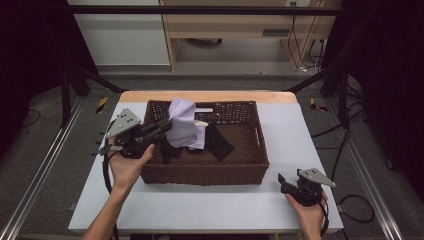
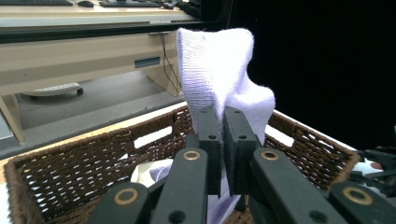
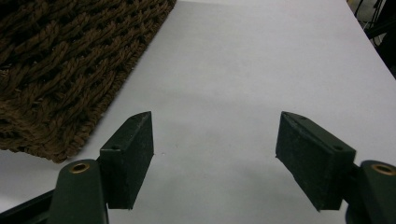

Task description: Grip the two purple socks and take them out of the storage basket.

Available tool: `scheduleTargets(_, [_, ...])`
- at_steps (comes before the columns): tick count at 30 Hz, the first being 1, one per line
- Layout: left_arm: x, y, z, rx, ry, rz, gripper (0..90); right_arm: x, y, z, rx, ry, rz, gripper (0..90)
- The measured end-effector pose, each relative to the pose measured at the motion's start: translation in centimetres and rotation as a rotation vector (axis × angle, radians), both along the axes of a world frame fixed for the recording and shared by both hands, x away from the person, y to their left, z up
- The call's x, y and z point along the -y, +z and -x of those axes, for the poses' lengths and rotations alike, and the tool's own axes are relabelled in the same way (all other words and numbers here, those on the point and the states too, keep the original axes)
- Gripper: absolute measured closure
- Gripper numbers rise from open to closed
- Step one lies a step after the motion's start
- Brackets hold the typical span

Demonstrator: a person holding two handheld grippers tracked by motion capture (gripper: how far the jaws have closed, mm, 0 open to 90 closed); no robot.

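A pale lilac knitted cloth (image 1: 183, 122) hangs lifted over the left part of a dark brown woven basket (image 1: 250, 167). My left gripper (image 1: 167, 125) is shut on this cloth; in the left gripper view the cloth (image 2: 219, 70) rises above the closed jaws of my left gripper (image 2: 223, 135). Black cloth pieces (image 1: 217, 141) lie on the basket floor, beside a white item (image 2: 149, 172) under the lifted cloth. My right gripper (image 1: 283, 181) rests open on the white table near the basket's front right corner; the right gripper (image 3: 215, 149) holds nothing.
The basket (image 2: 70, 163) sits in the middle of a white tabletop (image 1: 210, 205) with a wooden far edge. Bare table lies to the right of the basket corner (image 3: 60, 79). Black frame posts stand at both sides, with cables on the floor at the right.
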State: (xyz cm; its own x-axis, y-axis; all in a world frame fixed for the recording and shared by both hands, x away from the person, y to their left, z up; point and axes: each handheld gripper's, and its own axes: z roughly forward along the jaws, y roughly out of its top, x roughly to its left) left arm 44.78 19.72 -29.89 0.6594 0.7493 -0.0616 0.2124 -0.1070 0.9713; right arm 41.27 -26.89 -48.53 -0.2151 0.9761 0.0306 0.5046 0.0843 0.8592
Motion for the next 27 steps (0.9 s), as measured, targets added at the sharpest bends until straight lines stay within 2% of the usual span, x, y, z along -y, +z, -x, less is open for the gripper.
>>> scheduleTargets(6, [-1.4,0.0,1.9,0.021,-0.005,-0.003,86.0,0.0,0.0,0.0,0.0,-0.001,0.0,28.1])
scheduleTargets(13, [-2.8,-0.6,4.1,0.012,-0.036,0.006,86.0,0.0,0.0,0.0,0.0,-0.002,0.002,28.1])
scheduleTargets(27, [-3.2,-3.1,7.8,-0.007,-0.103,-0.015,86.0,0.0,0.0,0.0,0.002,-0.005,0.002,28.1])
